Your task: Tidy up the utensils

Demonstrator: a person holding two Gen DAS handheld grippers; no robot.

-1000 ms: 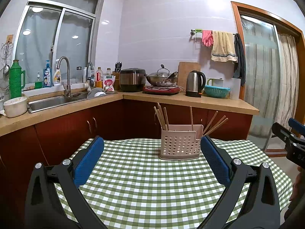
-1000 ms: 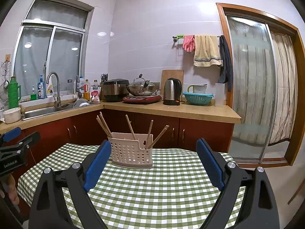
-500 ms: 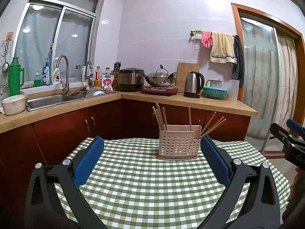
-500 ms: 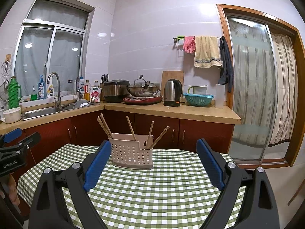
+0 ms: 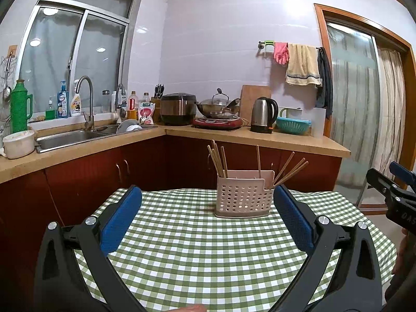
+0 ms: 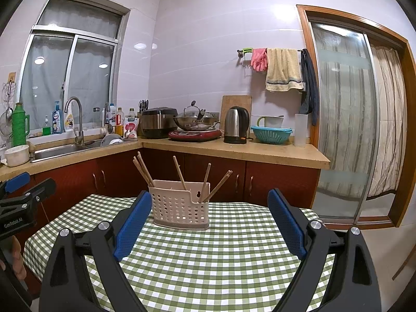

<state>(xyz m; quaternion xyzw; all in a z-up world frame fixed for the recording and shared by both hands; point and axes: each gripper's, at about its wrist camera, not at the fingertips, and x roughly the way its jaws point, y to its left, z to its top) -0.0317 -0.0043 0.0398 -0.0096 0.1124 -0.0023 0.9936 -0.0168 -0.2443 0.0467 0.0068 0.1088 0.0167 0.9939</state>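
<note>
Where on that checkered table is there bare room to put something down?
The checkered table is bare in front of the pink utensil holder, between it and the open right gripper, and also to the holder's right. The counter behind is crowded: kettle, wok, rice cooker and bottles by the sink.

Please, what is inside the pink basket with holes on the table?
The pink perforated holder contains wooden chopsticks: one group leaning left, single sticks near the middle, and several leaning right. Their lower ends are hidden by its walls, so anything else lying at the bottom cannot be seen.
</note>
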